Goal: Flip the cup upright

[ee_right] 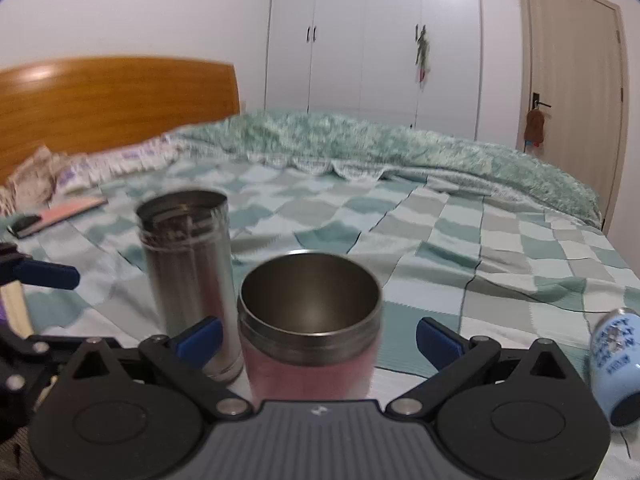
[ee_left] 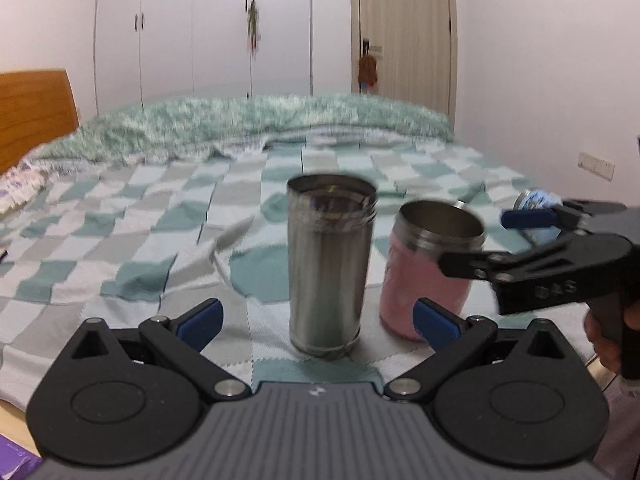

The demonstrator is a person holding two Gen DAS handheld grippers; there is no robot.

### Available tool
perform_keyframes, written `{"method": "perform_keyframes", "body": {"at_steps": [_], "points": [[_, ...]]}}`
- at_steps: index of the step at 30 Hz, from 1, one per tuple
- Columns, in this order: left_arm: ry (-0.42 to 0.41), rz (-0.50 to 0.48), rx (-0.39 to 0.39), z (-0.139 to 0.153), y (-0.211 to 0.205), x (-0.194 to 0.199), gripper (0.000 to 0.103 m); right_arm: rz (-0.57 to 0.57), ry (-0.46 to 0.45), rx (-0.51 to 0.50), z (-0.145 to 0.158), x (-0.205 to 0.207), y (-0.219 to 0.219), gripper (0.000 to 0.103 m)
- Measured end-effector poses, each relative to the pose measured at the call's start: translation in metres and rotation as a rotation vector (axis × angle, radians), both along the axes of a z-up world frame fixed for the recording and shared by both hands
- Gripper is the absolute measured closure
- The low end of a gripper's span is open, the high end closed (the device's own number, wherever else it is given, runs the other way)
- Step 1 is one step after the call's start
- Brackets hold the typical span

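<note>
Black left claw (ee_left: 318, 322), blue fingertip pads (ee_left: 202, 320), silver pivot screws, ribbed grey housing, matching right claw (ee_right: 318, 338)

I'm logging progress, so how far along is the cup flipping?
Done: the steel cup and pink cup stand upright, mouths up. In hand: nothing; both hand-held grippers, left and right, are open. Left: the blue cup lies on its side on the bed.

Checked bedspread (ee_right: 460, 240), wooden headboard (ee_right: 112, 96), white wardrobe (ee_right: 372, 40), door (ee_right: 572, 72)
</note>
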State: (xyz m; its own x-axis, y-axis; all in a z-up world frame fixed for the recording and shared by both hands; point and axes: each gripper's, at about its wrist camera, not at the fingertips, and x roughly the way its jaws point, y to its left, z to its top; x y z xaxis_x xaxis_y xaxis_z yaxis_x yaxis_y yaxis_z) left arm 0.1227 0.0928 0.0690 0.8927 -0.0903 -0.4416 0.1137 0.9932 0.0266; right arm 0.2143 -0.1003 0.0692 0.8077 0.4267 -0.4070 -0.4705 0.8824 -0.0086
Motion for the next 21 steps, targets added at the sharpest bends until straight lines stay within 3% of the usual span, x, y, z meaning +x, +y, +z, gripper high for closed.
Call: {"method": "perform_keyframes", "body": {"at_steps": [5, 11, 21], "points": [[-0.093, 0.004, -0.036, 0.002, -0.018, -0.031, 0.000, -0.021, -0.085, 0.056, 0.005, -0.048, -0.041, 0.000], [-0.121, 0.011, -0.064, -0.019, -0.043, -0.056, 0.000, -0.082, -0.142, 0.066, -0.009, -0.102, -0.090, 0.000], [-0.259, 0.058, -0.008, -0.065, -0.083, -0.087, 0.000, -0.182, -0.226, 0.030, -0.048, -0.157, -0.148, 0.000]]}}
